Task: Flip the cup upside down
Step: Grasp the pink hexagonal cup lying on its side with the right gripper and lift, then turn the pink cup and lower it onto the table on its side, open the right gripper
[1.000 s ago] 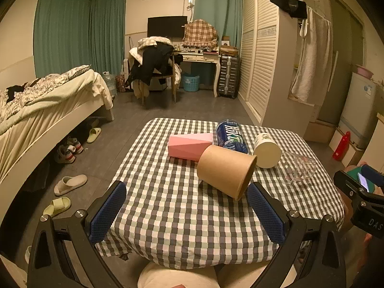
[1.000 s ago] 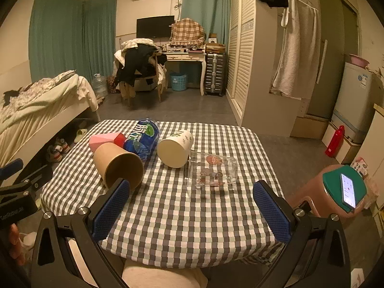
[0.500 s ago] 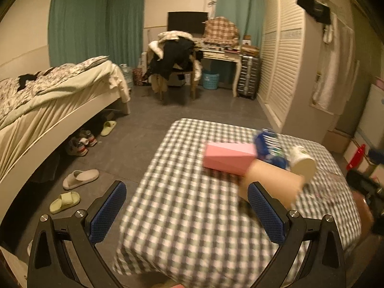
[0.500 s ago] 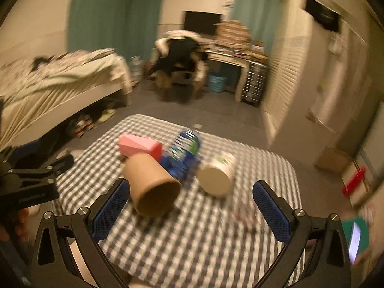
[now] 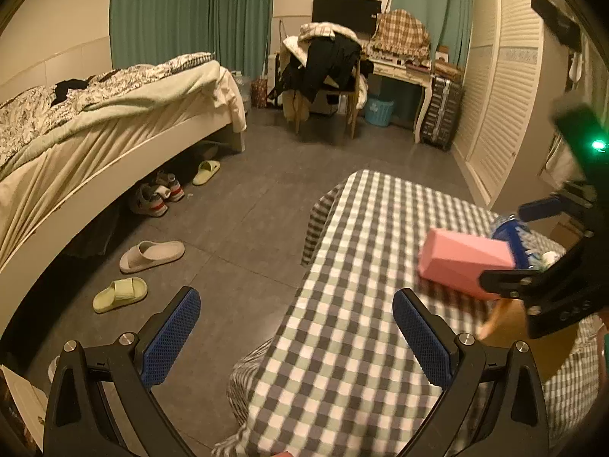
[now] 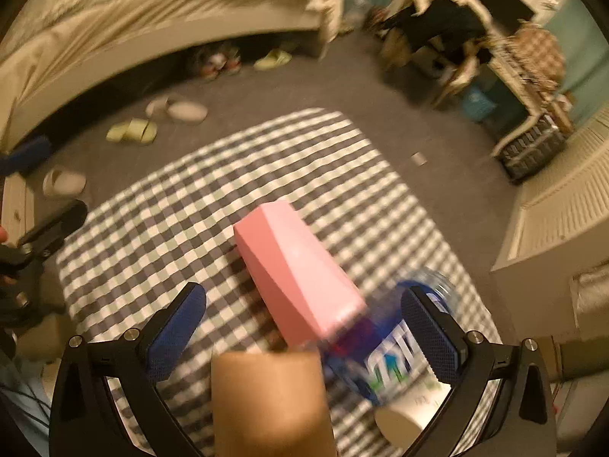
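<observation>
A brown paper cup lies on its side on the checked table, between the open fingers of my right gripper, close to the camera. A pink faceted cup lies just beyond it; it also shows in the left wrist view. A blue-labelled bottle and a white paper cup lie to the right. My left gripper is open and empty over the table's left edge. The right gripper's body hides most of the brown cup there.
A bed stands at the left with shoes and slippers on the floor beside it. A chair piled with clothes, a desk and a louvred wardrobe stand at the back and right.
My right gripper has swung in low over the table and now straddles the brown cup. My left gripper has moved left, off the cups, toward the table's left edge.
</observation>
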### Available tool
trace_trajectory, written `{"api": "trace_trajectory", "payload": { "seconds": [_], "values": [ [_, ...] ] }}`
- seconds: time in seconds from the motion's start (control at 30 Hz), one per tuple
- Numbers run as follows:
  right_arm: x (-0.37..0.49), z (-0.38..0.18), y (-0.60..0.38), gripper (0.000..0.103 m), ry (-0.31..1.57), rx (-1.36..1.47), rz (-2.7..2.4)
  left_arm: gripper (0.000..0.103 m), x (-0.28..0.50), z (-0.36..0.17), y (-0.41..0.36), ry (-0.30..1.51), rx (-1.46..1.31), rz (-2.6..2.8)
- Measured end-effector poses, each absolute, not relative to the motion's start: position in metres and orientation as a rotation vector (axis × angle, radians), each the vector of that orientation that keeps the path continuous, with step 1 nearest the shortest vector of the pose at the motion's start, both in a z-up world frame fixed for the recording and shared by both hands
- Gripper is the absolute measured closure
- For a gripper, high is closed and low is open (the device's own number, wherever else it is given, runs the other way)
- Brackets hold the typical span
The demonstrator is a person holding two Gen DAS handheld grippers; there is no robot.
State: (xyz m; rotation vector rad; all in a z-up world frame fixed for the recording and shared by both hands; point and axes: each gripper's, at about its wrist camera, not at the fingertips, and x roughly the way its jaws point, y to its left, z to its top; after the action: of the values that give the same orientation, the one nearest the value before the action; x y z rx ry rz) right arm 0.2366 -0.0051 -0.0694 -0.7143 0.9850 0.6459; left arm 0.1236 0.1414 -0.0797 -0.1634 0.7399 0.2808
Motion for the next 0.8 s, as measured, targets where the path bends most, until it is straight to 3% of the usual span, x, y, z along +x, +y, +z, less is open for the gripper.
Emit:
{"api": "trace_trajectory", "payload": {
  "seconds": [0.23, 0.4, 0.57, 0.8],
  "values": [
    [0.276, -0.123, 0.022, 0.003, 1.122, -0.824, 0.656, 0.000, 0.143, -0.098, 0.153, 0.781, -0.166, 0.263],
    [0.298, -0.138, 0.023, 0.018, 1.210, -0.792, 0.672, 0.000, 0.154, -0.106, 0.160, 0.790, -0.179, 0.251],
    [0.305, -0.127, 0.021, 0.036, 1.198, -0.734, 0.679, 0.000, 0.155, -0.105, 0.160, 0.790, -0.178, 0.244],
    [0.309, -0.055, 0.017, 0.043, 1.111, -0.600, 0.620, 0.000, 0.133, -0.082, 0.154, 0.734, -0.173, 0.239]
  ]
}}
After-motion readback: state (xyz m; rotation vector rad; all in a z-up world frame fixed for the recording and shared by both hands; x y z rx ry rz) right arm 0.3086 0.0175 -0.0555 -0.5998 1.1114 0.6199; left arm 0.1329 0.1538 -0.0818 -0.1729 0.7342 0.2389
